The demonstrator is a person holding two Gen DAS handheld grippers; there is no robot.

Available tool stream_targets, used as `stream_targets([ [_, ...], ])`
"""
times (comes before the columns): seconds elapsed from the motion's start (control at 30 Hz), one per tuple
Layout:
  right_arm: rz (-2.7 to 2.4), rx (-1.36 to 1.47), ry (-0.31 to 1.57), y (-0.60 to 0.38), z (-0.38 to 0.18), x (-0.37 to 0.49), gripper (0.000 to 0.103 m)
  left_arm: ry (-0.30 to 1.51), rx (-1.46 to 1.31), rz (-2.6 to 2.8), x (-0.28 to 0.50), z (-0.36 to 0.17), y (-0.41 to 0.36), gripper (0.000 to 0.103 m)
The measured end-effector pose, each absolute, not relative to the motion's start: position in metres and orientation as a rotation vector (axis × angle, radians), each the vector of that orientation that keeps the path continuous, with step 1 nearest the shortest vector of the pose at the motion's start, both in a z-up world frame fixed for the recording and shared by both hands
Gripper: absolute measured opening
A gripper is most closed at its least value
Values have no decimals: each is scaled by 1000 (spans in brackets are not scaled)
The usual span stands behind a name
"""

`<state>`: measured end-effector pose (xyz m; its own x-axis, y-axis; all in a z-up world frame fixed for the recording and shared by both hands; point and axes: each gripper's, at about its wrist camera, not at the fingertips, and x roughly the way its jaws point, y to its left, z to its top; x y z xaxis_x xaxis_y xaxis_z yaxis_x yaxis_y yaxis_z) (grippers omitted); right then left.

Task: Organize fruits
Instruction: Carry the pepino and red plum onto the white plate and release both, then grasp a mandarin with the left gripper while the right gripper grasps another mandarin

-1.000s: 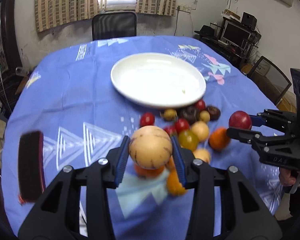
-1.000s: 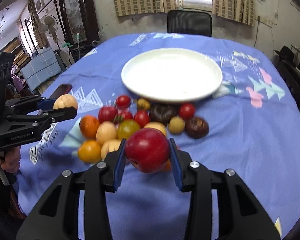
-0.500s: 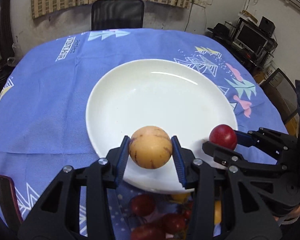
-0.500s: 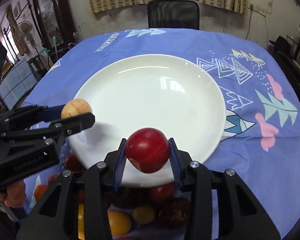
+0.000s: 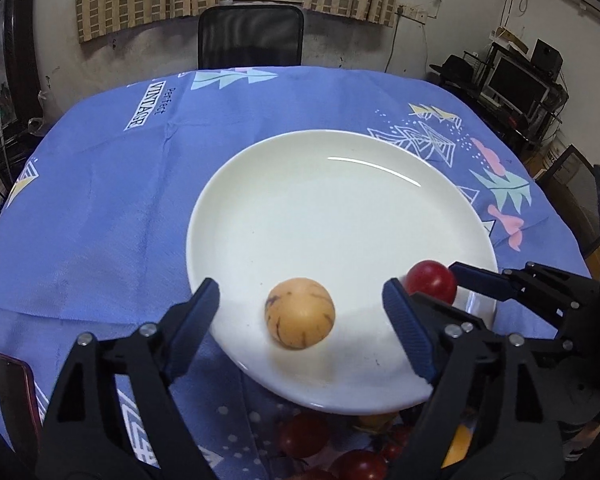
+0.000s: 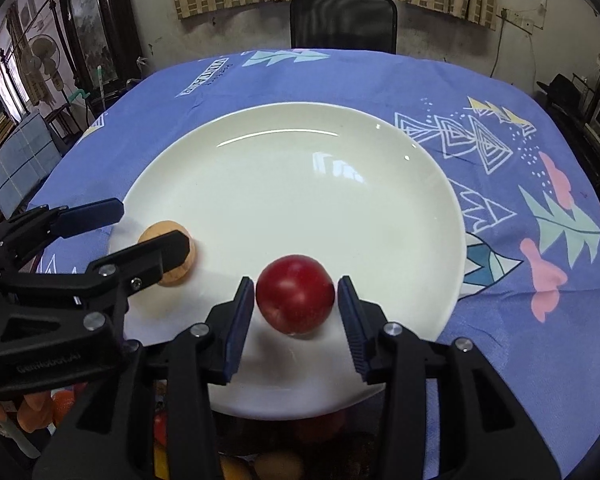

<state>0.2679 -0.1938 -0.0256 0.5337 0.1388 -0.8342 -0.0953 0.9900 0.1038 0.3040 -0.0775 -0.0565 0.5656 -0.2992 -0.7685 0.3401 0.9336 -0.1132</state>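
**Two fruits set down on the plate**

The left gripper (image 5: 300, 316) stands with fingers spread wide, clear of the tan fruit (image 5: 299, 313) resting on the white plate (image 5: 340, 184). The right gripper (image 6: 296, 316) has its fingers parted just beside the red fruit (image 6: 295, 294), seemingly not touching. Best to draw both straight back, so neither fruit rolls. The plate holds only these two; more fruit (image 5: 304, 434) lies on the bench below its rim.

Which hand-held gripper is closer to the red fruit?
Right. The right hand-held gripper has the red fruit between its open fingers; the left hand-held gripper is open around the yellow fruit beside it.
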Motion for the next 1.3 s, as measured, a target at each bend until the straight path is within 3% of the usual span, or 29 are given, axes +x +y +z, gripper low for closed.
stream_targets([
  [0.07,142,50,980,-194,-18,261,59,865,54,-364,298,-46,-73,95],
  [0.17,139,35,932,-196,0,245,64,823,42,-382,282,-25,-61,99],
  [0.63,299,-15,917,-192,-6,128,65,804,78,-389,179,-27,16,101],
  [1.3,285,-32,1022,-187,-42,125,65,851,178,-473,148,-69,0,101],
])
